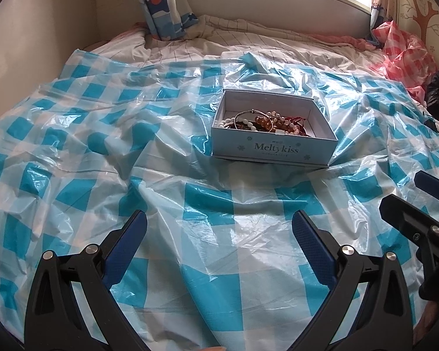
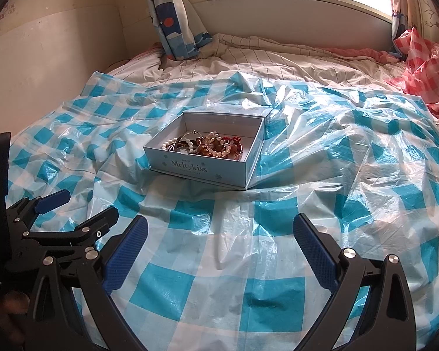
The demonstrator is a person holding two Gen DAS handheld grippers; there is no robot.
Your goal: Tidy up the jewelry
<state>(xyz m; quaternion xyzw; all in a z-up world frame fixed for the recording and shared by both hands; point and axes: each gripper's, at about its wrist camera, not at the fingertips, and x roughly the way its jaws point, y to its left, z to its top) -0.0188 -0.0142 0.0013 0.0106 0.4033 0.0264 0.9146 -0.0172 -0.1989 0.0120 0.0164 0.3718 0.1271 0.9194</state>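
Jewelry all in one box on the bed, both my tools released

The bed (image 1: 278, 55) is covered by a blue checked plastic sheet (image 1: 207, 234), and near its middle sits the open box (image 2: 190, 168) with the jewelry (image 2: 207, 146) heaped inside: bracelets, pearl strands and amber beads tangled together, nothing loose on the sheet that I can see. That fits either a gathered pile ready to stay or a jumble waiting to be sorted out. My left tool (image 1: 219, 242) and right tool (image 2: 219, 245) both gape wide, holding nothing, well short of the box. The box walls hide the lower pieces, and single items are hard to tell apart
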